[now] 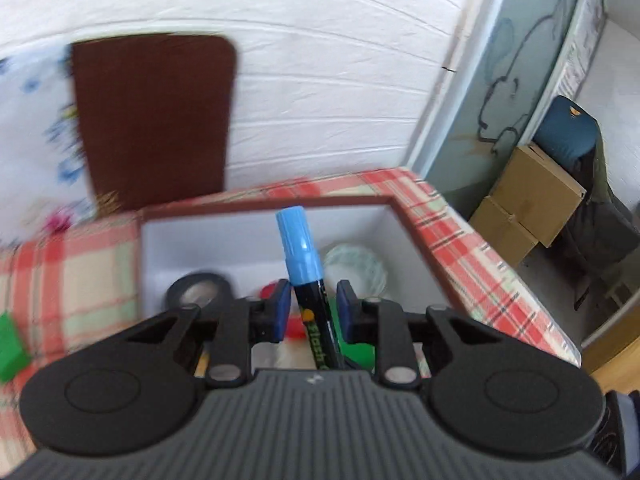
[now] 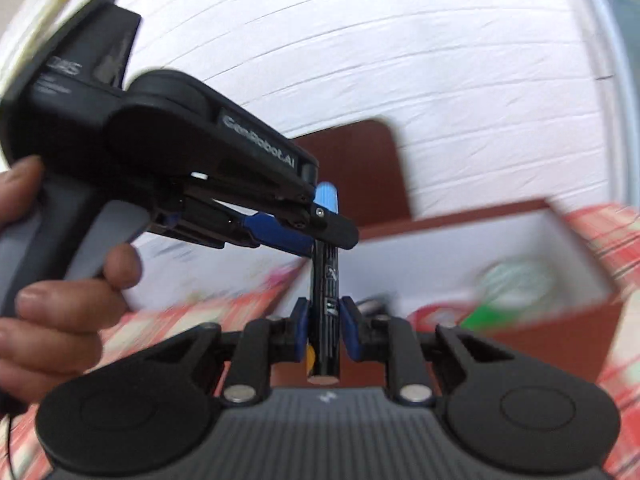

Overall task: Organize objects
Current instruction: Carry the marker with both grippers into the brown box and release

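White panelled wall stands behind a table under a red plaid cloth [image 1: 460,216], where a brown-rimmed box [image 1: 264,204] sits open. My right jaws [image 2: 323,330] are clamped on the black barrel of a blue-capped marker [image 2: 326,280], held upright above the box. My left jaws [image 1: 313,312] are around the same marker just below its cap — whether the pads press it I cannot tell. Inside the box lie a black tape roll [image 1: 200,286] and a white tape roll [image 1: 356,266].

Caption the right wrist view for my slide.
Both grippers clamp a black marker with blue cap above the white-lined box.
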